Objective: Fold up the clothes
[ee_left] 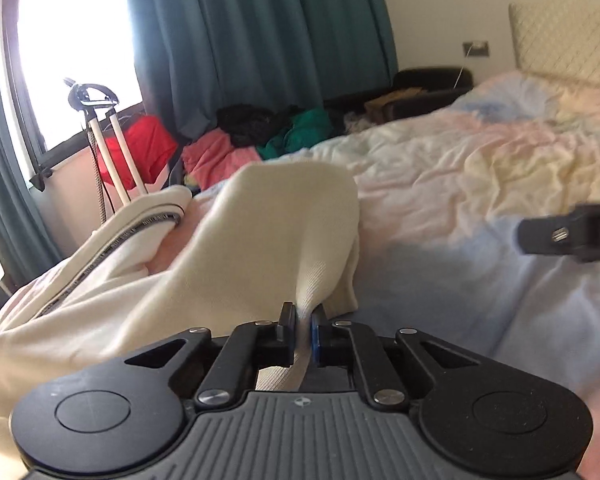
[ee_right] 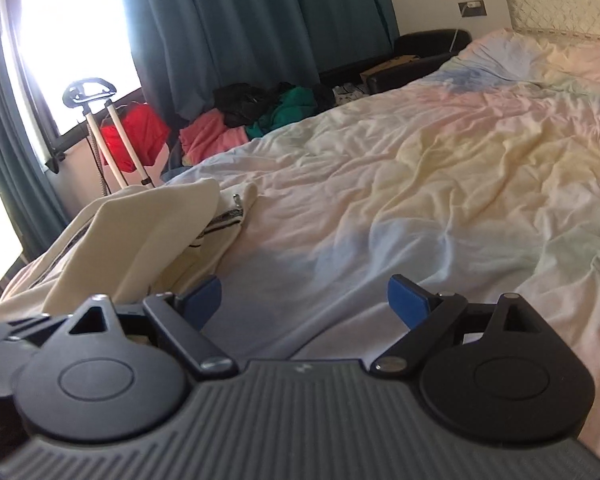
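A cream garment with a zip lies on the near left part of the bed. My left gripper is shut on a pinched fold of it, lifting the cloth into a peak. In the right wrist view the same cream garment lies at the left, its zip edge showing. My right gripper stands open just above the sheet, right of the garment, nothing between its blue pads. A part of the right gripper shows at the right edge of the left wrist view.
The bed has a rumpled pastel sheet spreading to the right and back. Beyond its far side lies a pile of clothes in red, pink, black and green. A garment steamer stand stands by the window with teal curtains.
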Tool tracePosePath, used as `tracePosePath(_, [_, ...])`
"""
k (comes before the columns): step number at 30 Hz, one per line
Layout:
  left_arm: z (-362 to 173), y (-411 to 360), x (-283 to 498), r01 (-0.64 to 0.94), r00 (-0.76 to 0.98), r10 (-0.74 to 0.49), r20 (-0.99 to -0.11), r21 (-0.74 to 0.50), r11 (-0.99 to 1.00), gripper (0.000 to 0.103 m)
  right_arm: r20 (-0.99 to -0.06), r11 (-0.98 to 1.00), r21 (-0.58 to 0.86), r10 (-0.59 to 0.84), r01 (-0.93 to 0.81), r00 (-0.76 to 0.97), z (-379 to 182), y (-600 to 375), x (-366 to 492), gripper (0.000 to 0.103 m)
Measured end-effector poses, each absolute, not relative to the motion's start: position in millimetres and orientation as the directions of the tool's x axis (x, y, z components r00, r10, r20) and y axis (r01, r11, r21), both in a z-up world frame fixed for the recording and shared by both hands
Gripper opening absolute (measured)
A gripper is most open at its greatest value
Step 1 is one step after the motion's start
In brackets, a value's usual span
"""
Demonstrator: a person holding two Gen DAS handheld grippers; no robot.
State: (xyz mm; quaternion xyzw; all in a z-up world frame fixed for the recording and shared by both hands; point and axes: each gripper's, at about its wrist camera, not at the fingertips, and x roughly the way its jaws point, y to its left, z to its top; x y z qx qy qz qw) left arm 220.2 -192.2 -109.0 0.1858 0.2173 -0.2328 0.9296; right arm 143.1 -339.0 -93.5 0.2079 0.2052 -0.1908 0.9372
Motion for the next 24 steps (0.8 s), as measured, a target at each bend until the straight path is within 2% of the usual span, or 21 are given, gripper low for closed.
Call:
tracePosePath(6, [-68.0, -125.6, 155.0, 0.531, 0.798, -0.417, -0.434, 0.182, 0.828, 0.007, -0.391, 0.851, 0.382, -0.206, 0.362, 0.897, -77.1, -336.2, 125.5, 0.092])
tracePosePath(10, [-61.1, -83.2, 108.3, 0.52, 0.792, -0.42, -0.443, 0.128, 0.845, 0.007, -0.332, 0.849, 0.452, -0.124, 0.273, 0.935, -66.0, -332.9, 111.6, 0.091])
tracePosePath(12, [-62.8, -57.2, 88.0, 0.497, 0.793, -0.413, -0.448, 0.082, 0.864, 0.006, -0.321, 0.839, 0.502, -0.046, 0.211, 0.946, -63.3, -330.2, 106.3, 0.085])
tracePosePath(14, [-66.0, -32.3, 71.8, 0.457, 0.799, -0.401, -0.449, 0.018, 0.889, 0.006, -0.33, 0.805, 0.571, 0.042, 0.164, 0.943, -64.1, -328.6, 104.3, 0.077])
tracePosePath(17, [-73.0, -0.6, 60.0, 0.377, 0.807, -0.383, -0.45, -0.107, 0.92, 0.006, -0.39, 0.733, 0.66, 0.147, 0.164, 0.909, -73.8, -328.9, 108.3, 0.077])
tracePosePath(20, [-77.4, 18.8, 61.7, 0.322, 0.797, -0.389, -0.462, -0.218, 0.921, 0.006, -0.456, 0.673, 0.701, 0.165, 0.238, 0.875, -85.0, -332.9, 114.1, 0.077])
tracePosePath(24, [-74.1, 34.6, 63.8, 0.307, 0.8, -0.4, -0.447, -0.268, 0.913, 0.006, -0.486, 0.588, 0.748, 0.171, 0.307, 0.857, -90.2, -346.1, 126.3, 0.077])
